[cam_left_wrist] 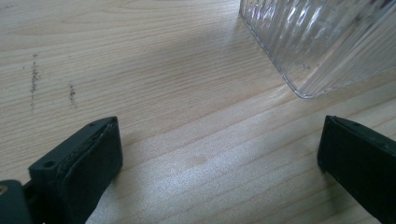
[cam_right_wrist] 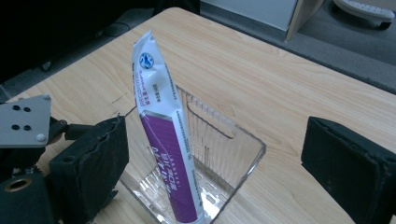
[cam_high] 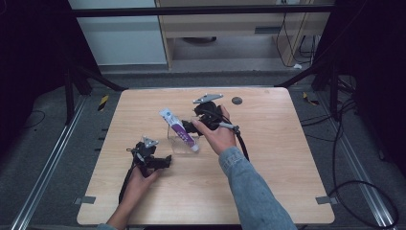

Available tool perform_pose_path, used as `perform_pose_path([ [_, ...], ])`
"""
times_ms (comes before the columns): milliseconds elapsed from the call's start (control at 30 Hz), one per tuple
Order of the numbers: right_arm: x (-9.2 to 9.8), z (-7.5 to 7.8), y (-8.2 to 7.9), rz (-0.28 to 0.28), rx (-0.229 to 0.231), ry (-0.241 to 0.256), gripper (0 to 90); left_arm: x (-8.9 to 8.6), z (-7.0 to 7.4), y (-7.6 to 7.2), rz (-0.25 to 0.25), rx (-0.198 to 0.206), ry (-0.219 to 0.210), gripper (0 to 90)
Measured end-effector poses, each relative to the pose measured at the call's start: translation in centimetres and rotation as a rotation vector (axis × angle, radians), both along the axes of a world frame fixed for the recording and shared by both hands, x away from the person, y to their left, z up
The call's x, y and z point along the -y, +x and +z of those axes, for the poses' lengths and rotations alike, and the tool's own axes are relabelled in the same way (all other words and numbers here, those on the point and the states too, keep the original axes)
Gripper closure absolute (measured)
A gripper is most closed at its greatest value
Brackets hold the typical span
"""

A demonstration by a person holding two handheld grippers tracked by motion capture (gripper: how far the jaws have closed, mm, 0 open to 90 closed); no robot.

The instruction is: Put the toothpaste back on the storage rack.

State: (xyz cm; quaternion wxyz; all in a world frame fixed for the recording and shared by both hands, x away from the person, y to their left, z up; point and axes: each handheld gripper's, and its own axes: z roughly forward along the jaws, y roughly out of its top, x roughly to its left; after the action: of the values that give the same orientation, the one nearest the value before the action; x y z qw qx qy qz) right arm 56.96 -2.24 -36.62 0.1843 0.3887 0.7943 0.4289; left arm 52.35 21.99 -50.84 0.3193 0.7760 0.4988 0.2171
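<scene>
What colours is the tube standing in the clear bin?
White on top, purple below; the tube shows best in the right gripper view.

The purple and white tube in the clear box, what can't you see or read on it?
- Tube lettering: right gripper view, too small and blurred to read.
- Its bottom end: right gripper view, cut off by the lower edge.
- Clear box: left gripper view, cut by the top and right edges; ribbed wall blurs the inside.
</scene>
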Motion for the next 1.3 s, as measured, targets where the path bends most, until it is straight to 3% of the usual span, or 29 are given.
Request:
perform_pose_path([
  [200,1.5,0.5,0.1,0.005,0.012,0.003,7.6,0.1,0.0,-0.1,0.003,0.001,-0.002,0.0],
  [400,3.4,-0.3,-0.5,0.001,0.005,0.002,7.6,0.2,0.0,-0.1,0.008,-0.001,-0.001,0.0],
  [800,6.8,-1.1,-0.4,-0.076,-0.017,-0.016,7.6,0.5,0.0,0.1,0.018,-0.002,0.000,0.0],
  [1167,9.1,-2.0,-0.5,-0.119,-0.008,-0.044,11.7,0.5,0.0,0.1,0.015,0.000,-0.002,0.0],
  [1300,10.3,-2.3,-0.5,-0.130,-0.021,-0.030,10.3,0.6,0.0,0.2,0.015,0.001,-0.002,0.0],
])
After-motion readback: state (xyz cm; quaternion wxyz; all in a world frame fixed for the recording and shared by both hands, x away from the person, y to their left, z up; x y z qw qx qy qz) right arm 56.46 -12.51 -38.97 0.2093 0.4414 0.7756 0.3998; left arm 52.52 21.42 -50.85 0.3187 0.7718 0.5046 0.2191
